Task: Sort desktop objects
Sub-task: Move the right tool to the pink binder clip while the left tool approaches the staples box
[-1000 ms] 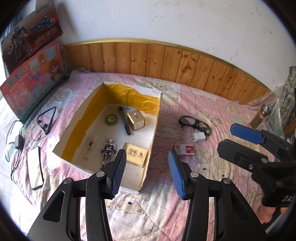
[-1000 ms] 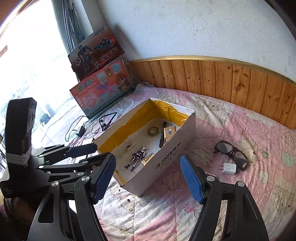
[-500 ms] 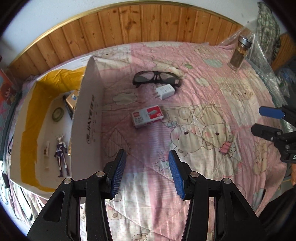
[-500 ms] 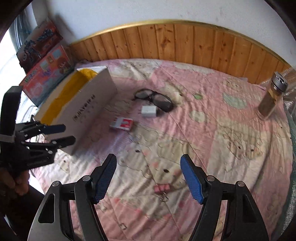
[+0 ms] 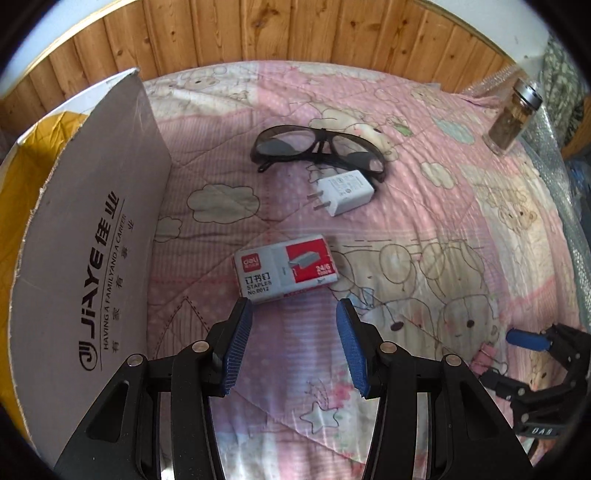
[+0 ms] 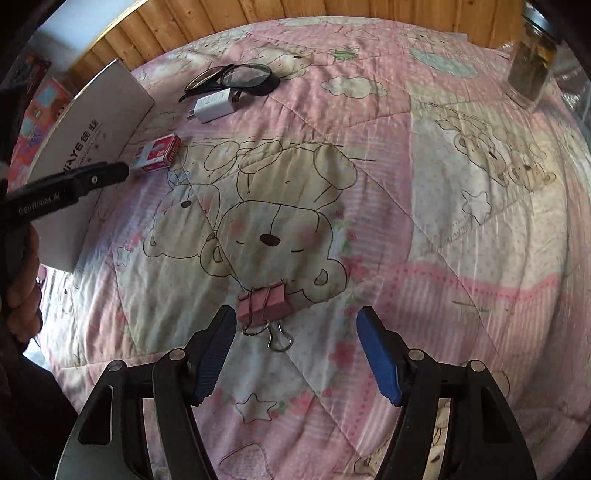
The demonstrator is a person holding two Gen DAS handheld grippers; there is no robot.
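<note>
A red and white staples box [image 5: 285,268] lies on the pink quilt just ahead of my open, empty left gripper [image 5: 294,311]; it also shows in the right wrist view [image 6: 157,153]. A white charger plug [image 5: 344,192] and black glasses [image 5: 318,149] lie beyond it. A pink binder clip [image 6: 263,305] lies just ahead of my open, empty right gripper [image 6: 295,317], slightly left of centre between its fingers. The white cardboard box [image 5: 88,236] stands at the left.
A glass jar [image 5: 514,118] with a metal lid stands at the far right near bubble wrap. A wooden wall panel [image 5: 295,33] runs behind the bed. Toy boxes [image 6: 40,99] lean at the far left. The right gripper shows in the left wrist view [image 5: 532,354].
Both grippers swung right, away from the cardboard box, and came down close to the quilt. The left now faces the staples box, the right the binder clip. Both stayed open.
</note>
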